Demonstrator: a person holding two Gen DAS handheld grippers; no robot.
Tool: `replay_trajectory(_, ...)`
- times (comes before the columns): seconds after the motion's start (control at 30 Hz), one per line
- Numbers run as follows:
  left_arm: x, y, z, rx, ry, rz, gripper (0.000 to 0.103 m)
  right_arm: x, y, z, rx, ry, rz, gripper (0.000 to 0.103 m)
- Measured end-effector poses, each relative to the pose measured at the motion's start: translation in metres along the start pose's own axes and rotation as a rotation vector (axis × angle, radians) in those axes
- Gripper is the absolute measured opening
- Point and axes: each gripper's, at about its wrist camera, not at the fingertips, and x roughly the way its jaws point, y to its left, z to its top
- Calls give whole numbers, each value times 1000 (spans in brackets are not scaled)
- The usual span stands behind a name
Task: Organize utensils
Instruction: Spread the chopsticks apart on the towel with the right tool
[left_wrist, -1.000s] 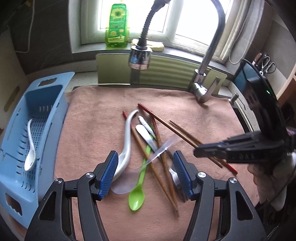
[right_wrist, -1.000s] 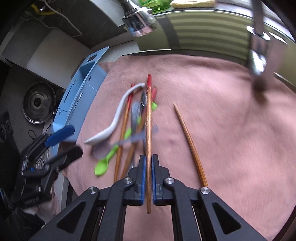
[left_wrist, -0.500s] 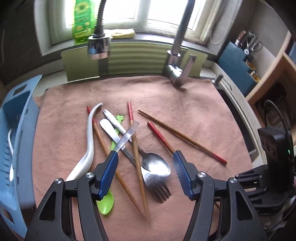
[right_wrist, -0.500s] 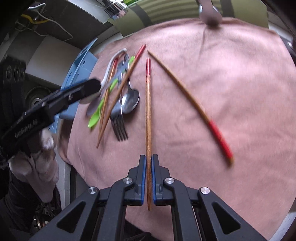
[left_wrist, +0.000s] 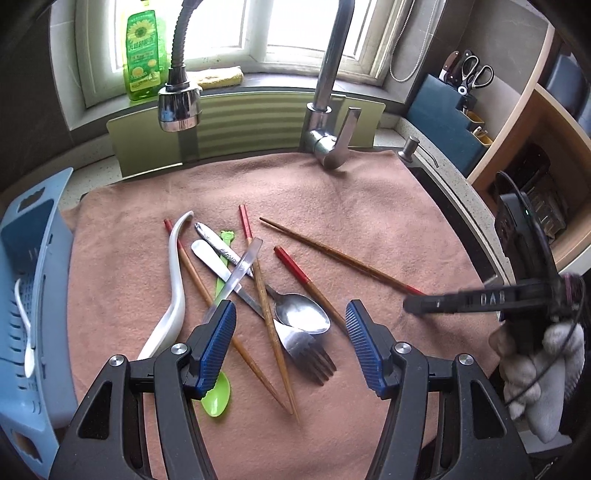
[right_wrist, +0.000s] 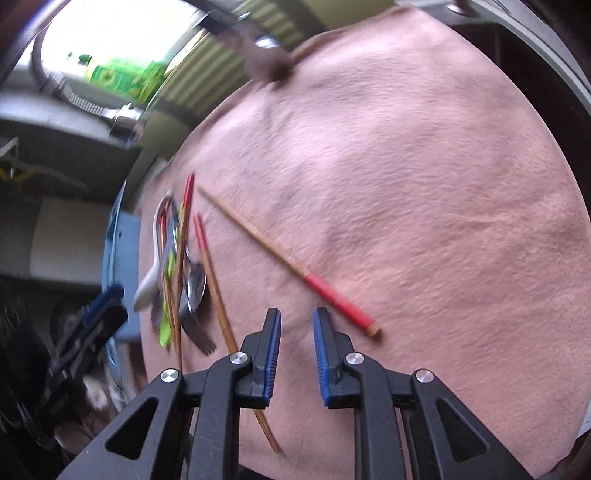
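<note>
Right gripper (right_wrist: 296, 325) fingers just parted narrowly, apparently empty, chopstick (right_wrist: 216, 291) released lower left; left gripper (left_wrist: 290, 338) wide over cutlery.

Your right tongs (right_wrist: 295, 328) no longer clamp the red-tipped chopstick (right_wrist: 218, 295): their jaws have just been opening, and the stick now lies on the pink towel (right_wrist: 406, 184) beside the pile, passing under the left pad rather than between the two. The view is blurred, so contact is hard to judge. Your left tongs (left_wrist: 290, 345) now look down over the fork (left_wrist: 306, 350) and metal spoon (left_wrist: 299, 317).
</note>
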Motion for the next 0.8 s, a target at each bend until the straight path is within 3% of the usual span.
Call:
replay_trajectory(0.2, -4, -2, -1, -24, -24, 18, 61, -12, -5, 40, 13, -80, -110, 17)
replay_trajectory(0.33, -4, -1, -3, -72, -30, 25, 61, -13, 6, 54, -35, -51, -97, 18)
replay_trajectory(0.5, -3, 1, -7, -116, -30, 41, 61, -3, 77, 51, -457, -82, -247, 18)
replay_trajectory(0.6, -7, 7, -12, -162, -37, 53, 61, 29, 108, 64, -652, -4, -295, 21)
replay_trajectory(0.8, -24, 23, -29, -262, -57, 98, 61, 82, 142, 70, -908, 52, -450, 21)
